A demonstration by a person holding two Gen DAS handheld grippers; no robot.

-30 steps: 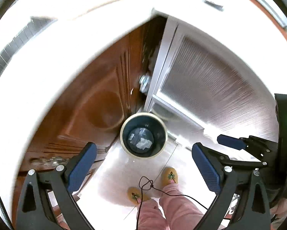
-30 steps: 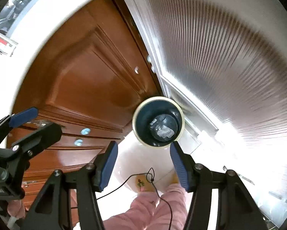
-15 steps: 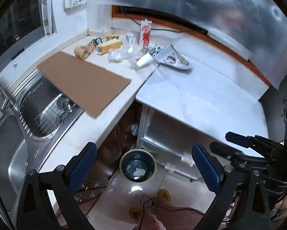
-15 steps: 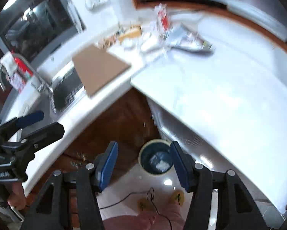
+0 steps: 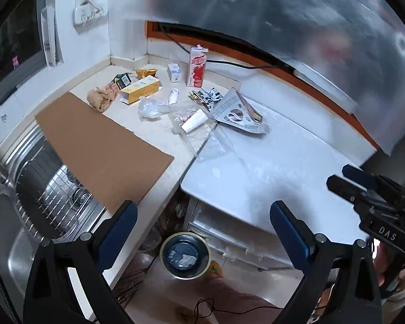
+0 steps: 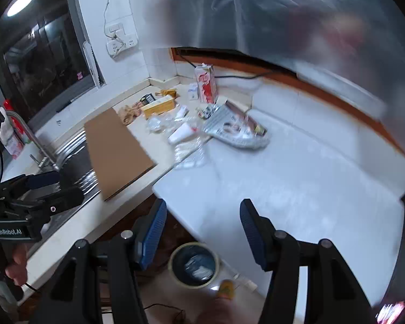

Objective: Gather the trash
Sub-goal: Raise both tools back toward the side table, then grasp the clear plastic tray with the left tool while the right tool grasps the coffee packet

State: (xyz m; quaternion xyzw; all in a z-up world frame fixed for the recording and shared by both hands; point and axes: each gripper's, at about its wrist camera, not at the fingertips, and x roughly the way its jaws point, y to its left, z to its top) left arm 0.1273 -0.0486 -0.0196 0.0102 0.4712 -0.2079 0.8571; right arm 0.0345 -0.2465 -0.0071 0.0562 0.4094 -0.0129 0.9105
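Note:
Trash lies in the far corner of the white countertop (image 5: 283, 156): a red-and-white carton (image 5: 197, 67), a yellow box (image 5: 140, 89), a crumpled brown bag (image 5: 101, 98), clear plastic wrap (image 5: 151, 108), a white paper cup (image 5: 194, 120) and a printed foil bag (image 5: 237, 113). The carton (image 6: 206, 85) and cup (image 6: 179, 133) also show in the right wrist view. A round bin (image 5: 185, 255) with trash inside stands on the floor below. My left gripper (image 5: 202, 224) and right gripper (image 6: 201, 229) are both open and empty, held above the bin.
A brown cardboard sheet (image 5: 99, 148) overhangs the steel sink (image 5: 26, 216) at the left. A tap (image 6: 32, 135) stands by the sink. A window and wall sockets (image 6: 120, 41) are behind. The person's foot (image 6: 225, 289) is beside the bin (image 6: 194, 264).
Both grippers have risen from low beside the bin and cabinet doors to above counter height. The countertop and its trash have come into view. Both stay open.

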